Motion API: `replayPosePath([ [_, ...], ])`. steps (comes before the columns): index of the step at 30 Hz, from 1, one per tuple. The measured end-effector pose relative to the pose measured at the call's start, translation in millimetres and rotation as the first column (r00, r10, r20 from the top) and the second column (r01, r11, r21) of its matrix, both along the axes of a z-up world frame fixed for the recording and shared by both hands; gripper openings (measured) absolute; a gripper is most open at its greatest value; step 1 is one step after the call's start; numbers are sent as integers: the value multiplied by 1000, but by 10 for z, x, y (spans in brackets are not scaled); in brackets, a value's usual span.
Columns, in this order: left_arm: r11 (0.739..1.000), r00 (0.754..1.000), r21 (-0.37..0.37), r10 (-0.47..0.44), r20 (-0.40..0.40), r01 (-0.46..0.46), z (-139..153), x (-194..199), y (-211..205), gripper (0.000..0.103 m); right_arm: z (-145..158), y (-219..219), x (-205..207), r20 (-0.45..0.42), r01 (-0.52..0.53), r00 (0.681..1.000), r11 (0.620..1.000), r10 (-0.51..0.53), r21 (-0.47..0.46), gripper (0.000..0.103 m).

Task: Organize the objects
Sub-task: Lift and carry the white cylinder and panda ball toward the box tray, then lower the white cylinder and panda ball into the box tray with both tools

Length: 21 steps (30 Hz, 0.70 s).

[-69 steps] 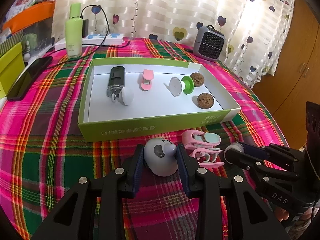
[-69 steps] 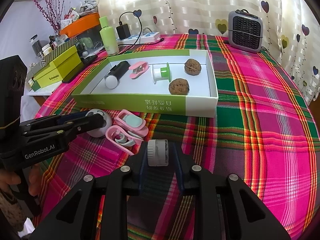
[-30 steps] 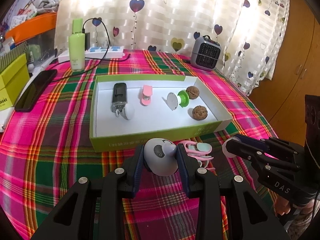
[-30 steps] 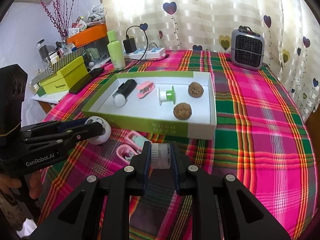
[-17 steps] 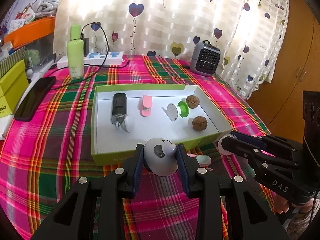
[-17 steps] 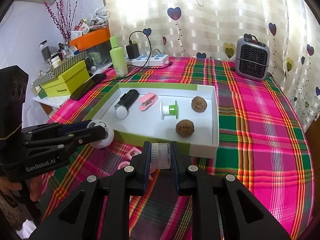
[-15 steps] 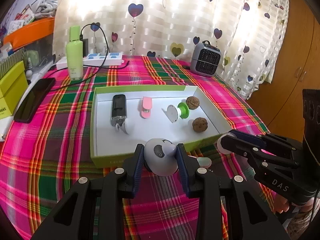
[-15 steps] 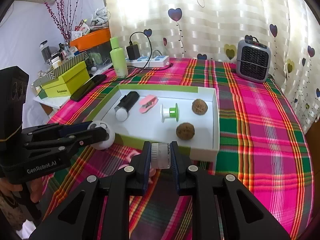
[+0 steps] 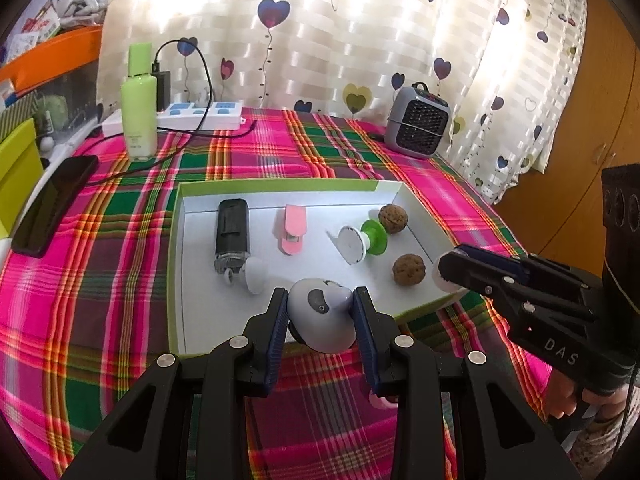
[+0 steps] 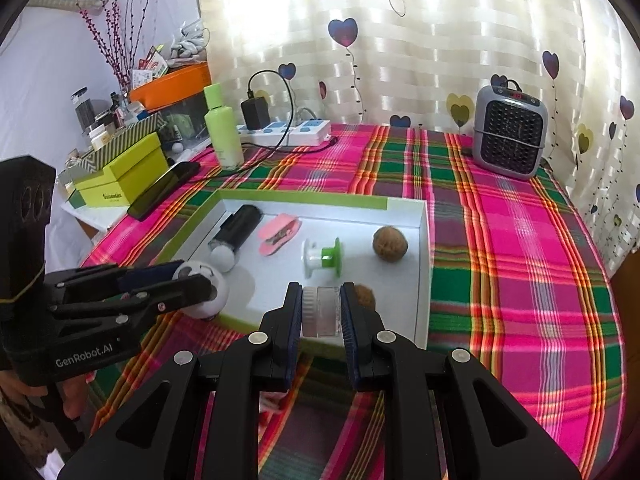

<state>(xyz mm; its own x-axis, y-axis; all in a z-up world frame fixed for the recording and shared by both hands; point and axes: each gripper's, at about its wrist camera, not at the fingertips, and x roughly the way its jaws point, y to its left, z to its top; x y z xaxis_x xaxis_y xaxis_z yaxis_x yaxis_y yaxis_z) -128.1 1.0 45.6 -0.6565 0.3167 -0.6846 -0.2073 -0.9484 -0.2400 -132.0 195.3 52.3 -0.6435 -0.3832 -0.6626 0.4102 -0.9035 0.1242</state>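
Left wrist view: the left gripper (image 9: 320, 312) has its ribbed blue pads clamped on a smooth, rounded grey-white panda toy (image 9: 322, 314) with dark eye patches, held over the near wall of the shallow box (image 9: 280, 188), white inside with a lime-green card rim. At right the right gripper (image 10: 321, 312) is closed tight on a small clear ridged jar (image 10: 322, 312) with a white cap, over the box's near right corner. Inside lie a black cylinder (image 9: 232, 236) with a white ball end, a flat pink clip (image 9: 293, 228), a white-and-green spool (image 9: 362, 240) and two rough brown walnuts (image 9: 408, 269), all apart. The box sits on a woven pink-green plaid cloth (image 9: 100, 280); a glossy green bottle (image 9: 139, 116) and a grilled grey heater (image 9: 420, 122) stand far behind
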Motion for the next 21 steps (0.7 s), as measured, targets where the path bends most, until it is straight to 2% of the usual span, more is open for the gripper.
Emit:
replayPosePath([
  [21, 1000, 999, -1, -3, 36, 3, -141, -238, 46, 30, -48, -9, -252, 8, 4, 1000, 1000, -4, -2, 20],
])
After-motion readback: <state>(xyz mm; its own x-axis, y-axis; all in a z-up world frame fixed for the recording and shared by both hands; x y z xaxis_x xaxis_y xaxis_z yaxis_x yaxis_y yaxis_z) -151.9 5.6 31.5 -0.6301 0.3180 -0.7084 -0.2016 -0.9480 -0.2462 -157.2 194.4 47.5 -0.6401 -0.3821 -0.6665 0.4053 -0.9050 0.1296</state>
